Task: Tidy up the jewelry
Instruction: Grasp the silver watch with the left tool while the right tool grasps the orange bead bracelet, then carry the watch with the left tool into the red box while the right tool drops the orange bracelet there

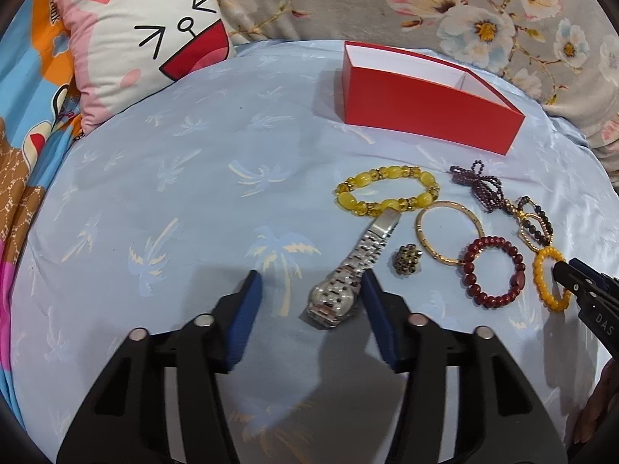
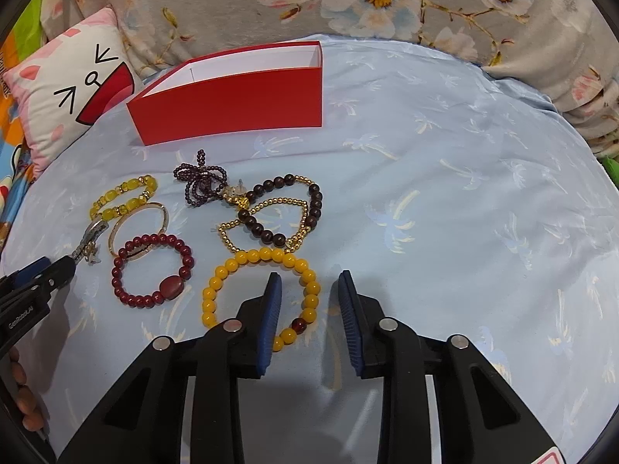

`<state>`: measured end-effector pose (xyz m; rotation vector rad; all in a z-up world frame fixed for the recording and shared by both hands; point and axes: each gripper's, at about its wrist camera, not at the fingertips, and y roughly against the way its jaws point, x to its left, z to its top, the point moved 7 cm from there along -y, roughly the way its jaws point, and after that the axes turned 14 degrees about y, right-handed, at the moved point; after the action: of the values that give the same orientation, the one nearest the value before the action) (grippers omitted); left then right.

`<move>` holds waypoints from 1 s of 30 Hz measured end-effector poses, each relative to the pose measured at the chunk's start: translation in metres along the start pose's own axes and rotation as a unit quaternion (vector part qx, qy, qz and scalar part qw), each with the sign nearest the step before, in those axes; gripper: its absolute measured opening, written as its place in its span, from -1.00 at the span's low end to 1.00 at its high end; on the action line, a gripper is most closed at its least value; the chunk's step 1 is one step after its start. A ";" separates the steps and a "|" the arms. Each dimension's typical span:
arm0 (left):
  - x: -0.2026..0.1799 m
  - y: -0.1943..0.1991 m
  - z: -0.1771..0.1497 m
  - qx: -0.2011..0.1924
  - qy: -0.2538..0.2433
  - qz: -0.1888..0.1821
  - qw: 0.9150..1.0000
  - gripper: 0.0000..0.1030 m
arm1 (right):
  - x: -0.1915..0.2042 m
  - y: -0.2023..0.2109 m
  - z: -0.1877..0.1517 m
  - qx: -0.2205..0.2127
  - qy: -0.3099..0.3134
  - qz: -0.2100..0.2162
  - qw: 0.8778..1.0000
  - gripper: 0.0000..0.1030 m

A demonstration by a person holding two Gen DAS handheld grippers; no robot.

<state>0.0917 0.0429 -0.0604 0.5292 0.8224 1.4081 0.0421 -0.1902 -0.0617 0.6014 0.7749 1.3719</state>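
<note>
Several jewelry pieces lie on a light blue bedsheet before an open red box [image 1: 425, 112] [image 2: 240, 112]. My left gripper [image 1: 311, 284] is open, its jaws straddling a silver watch [image 1: 340, 290], whose band runs toward a yellow glass bracelet [image 1: 387, 191] [image 2: 123, 197]. My right gripper [image 2: 309, 284] is open; its left finger rests inside an orange bead bracelet [image 2: 259, 294] [image 1: 549, 278], so the jaws straddle its right side. A dark red bracelet [image 2: 151, 270] [image 1: 493, 276], a gold bangle [image 1: 448, 232] [image 2: 137, 232], a purple bead bow [image 2: 201, 181] and a brown-and-gold bracelet [image 2: 286, 212] lie nearby.
A cartoon cat pillow [image 1: 143, 38] [image 2: 65, 92] lies at the back left. A floral quilt [image 1: 464, 4] [image 2: 387, 4] bunches behind the box. A small dark ring [image 1: 406, 257] sits beside the watch. The sheet to the right [image 2: 483, 193] holds only fabric print.
</note>
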 end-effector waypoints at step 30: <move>-0.067 0.077 0.125 -0.068 0.000 -0.132 0.989 -0.54 | -0.031 0.061 0.128 -0.114 -0.005 0.047 0.992 -0.86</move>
<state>0.1404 0.0046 0.0888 0.3022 0.7601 1.2099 0.1027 -0.2055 0.0693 0.4696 0.5773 1.5187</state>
